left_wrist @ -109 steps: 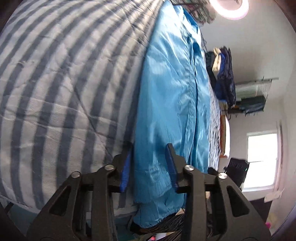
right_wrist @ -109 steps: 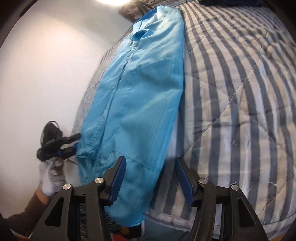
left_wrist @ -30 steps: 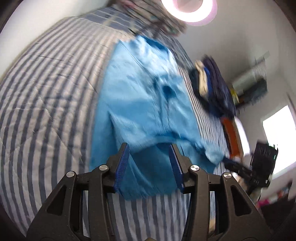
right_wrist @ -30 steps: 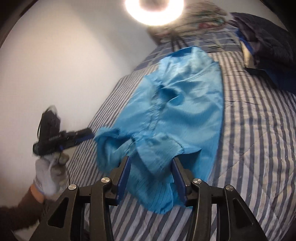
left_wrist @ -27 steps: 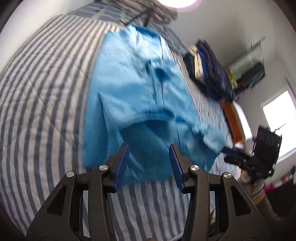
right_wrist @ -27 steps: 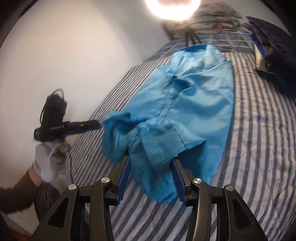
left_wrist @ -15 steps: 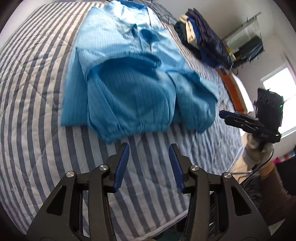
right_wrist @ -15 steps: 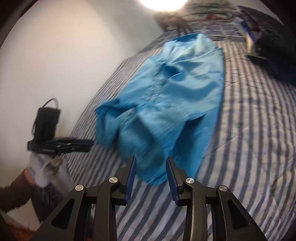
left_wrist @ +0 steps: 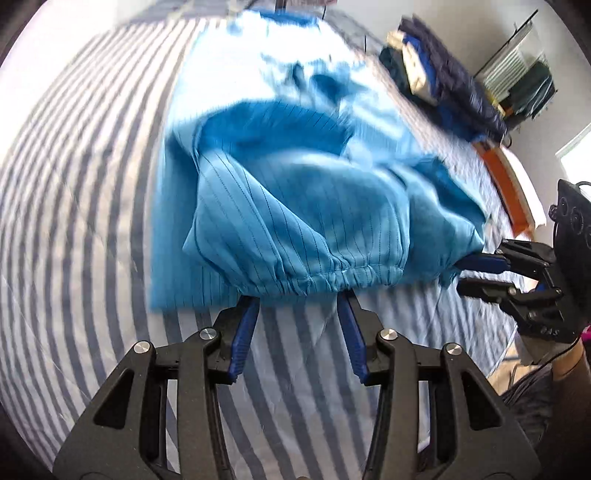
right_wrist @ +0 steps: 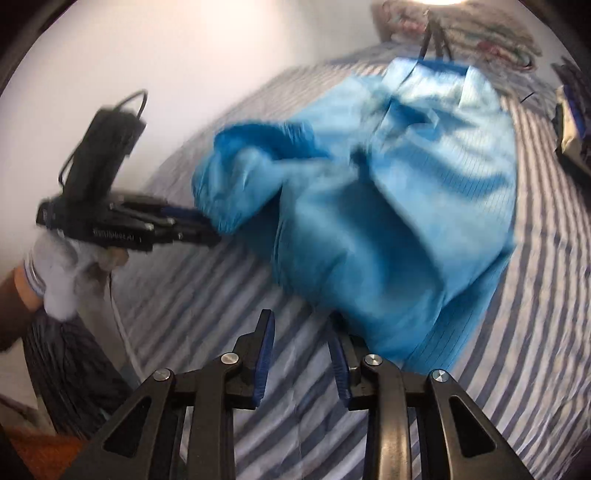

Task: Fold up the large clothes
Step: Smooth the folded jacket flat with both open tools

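A large bright blue jacket (left_wrist: 295,206) lies on a blue-and-white striped bed (left_wrist: 88,192), its lower half thrown up over the upper half, the gathered hem facing me. My left gripper (left_wrist: 299,306) is open, its tips right at the hem with no cloth between them. In the right wrist view the jacket (right_wrist: 399,192) is bunched and blurred. My right gripper (right_wrist: 301,328) is open just below the jacket's near edge. Each gripper shows in the other's view, the right one (left_wrist: 480,273) and the left one (right_wrist: 192,225), at opposite corners of the fold.
A pile of dark clothes (left_wrist: 443,77) lies at the bed's far right. A patterned pillow (right_wrist: 461,22) and a tripod leg (right_wrist: 428,37) stand at the head. A white wall (right_wrist: 184,55) runs along the left. An orange edge (left_wrist: 506,184) marks the bed's right side.
The jacket's lower half was lifted off the bed edge and carried up over the body. In the last half second both grippers moved back in close to the folded hem.
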`<state>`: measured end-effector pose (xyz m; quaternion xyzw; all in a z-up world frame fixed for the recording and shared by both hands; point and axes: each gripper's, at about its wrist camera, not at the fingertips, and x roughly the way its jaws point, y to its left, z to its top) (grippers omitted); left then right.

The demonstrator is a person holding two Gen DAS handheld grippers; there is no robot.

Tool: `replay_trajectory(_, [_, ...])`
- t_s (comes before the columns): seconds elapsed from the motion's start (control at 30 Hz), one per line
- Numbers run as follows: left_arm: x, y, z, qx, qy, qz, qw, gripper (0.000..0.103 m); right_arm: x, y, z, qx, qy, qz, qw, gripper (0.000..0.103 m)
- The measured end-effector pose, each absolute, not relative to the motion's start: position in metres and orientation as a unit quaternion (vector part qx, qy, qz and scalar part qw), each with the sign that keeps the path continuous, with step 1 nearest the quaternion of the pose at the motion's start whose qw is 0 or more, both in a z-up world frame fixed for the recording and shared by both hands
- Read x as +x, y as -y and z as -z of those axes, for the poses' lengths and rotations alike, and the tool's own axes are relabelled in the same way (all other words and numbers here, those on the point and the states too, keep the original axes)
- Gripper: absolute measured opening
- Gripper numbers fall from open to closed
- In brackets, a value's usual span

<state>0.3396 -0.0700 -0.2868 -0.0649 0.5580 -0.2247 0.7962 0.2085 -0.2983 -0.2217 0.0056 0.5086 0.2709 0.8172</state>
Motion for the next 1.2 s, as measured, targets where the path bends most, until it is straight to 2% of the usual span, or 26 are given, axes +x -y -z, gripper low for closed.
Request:
replay_trajectory(0.33, [0.392,0.057,0.266,-0.154,-0.493,0.167,0.840,0.045,0.269,0.331,0.201,0.083,-0.440,-0.156,0.880,0.031])
replay_trajectory(0.5, [0.398,0.029,0.265,-0.161,-0.479,0.126,0.854,0.045,0.278,0.345,0.191,0.105,-0.413,-0.128,0.896,0.040])
replay_trajectory(0.6, [0.398,0.006,0.275,-0.192,-0.489,0.117,0.843,0.045,0.279,0.361,0.198,0.122,-0.431,-0.132,0.885,0.042])
replay_trajectory(0.7, [0.398,-0.002,0.285,-0.206,-0.506,0.114,0.830,0.045,0.279,0.364,0.207,0.106,-0.474,-0.150,0.861,0.035])
replay_trajectory(0.77, [0.399,-0.002,0.294,-0.217,-0.523,0.125,0.814,0.045,0.279,0.361,0.215,0.099,-0.495,-0.169,0.846,0.035])
replay_trajectory(0.97, [0.393,0.003,0.317,-0.200,-0.566,0.105,0.792,0.045,0.306,0.329,0.225,0.018,-0.521,-0.167,0.837,0.034])
replay_trajectory(1.03, [0.393,0.005,0.323,-0.194,-0.573,0.100,0.790,0.037,0.324,0.325,0.219,0.010,-0.511,-0.155,0.845,0.034])
replay_trajectory(1.07, [0.392,0.007,0.324,-0.188,-0.575,0.100,0.790,0.036,0.333,0.326,0.217,0.014,-0.505,-0.149,0.850,0.034])
replay_trajectory(1.13, [0.392,0.008,0.325,-0.186,-0.575,0.099,0.790,0.035,0.360,0.332,0.212,0.038,-0.492,-0.123,0.861,0.038])
replay_trajectory(1.17, [0.391,0.007,0.325,-0.190,-0.576,0.099,0.789,0.035,0.372,0.336,0.212,0.049,-0.495,-0.105,0.861,0.046])
replay_trajectory(1.2, [0.391,0.007,0.325,-0.194,-0.576,0.099,0.788,0.035,0.379,0.338,0.213,0.057,-0.498,-0.098,0.860,0.047])
